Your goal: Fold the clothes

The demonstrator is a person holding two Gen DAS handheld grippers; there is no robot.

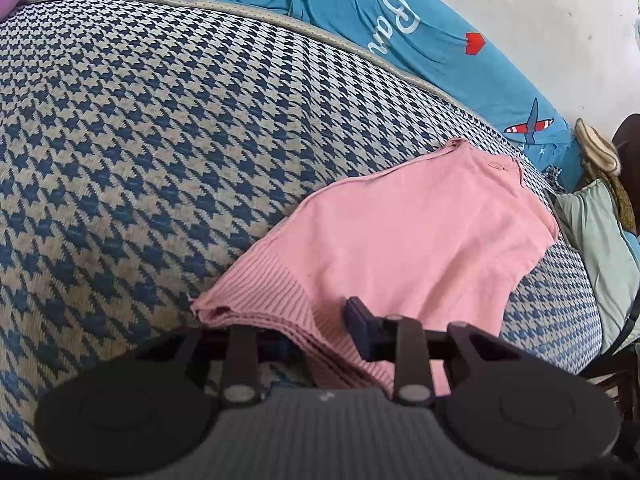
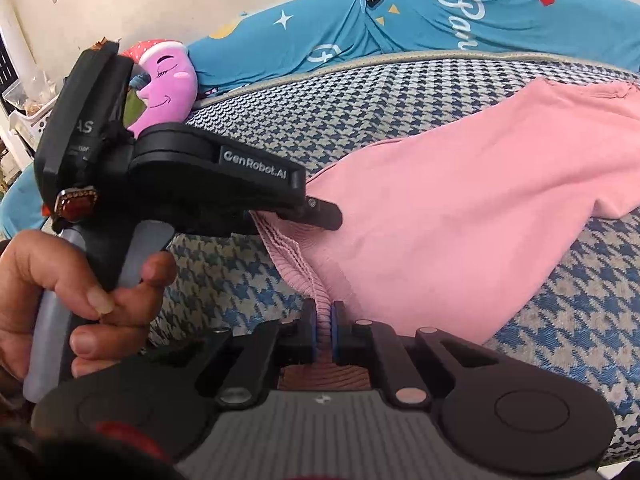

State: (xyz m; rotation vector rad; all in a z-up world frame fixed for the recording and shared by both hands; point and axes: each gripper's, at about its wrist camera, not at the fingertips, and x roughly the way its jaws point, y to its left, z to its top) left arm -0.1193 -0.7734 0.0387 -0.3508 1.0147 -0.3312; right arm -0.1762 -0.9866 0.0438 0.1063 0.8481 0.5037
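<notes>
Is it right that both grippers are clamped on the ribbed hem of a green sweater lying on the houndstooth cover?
Not quite: the sweater is pink, not green, as both wrist views show. The rest stands: right gripper and left gripper clamp its ribbed hem on the houndstooth cover.

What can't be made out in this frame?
- Left wrist view: the left tongs' left finger, hidden under the pink sweater's ribbed hem.
- Both views: the sweater's sleeves and neckline, folded under or cut off by the edge.
- Right wrist view: how much hem the right tongs hold, hidden between their fingers.
</notes>
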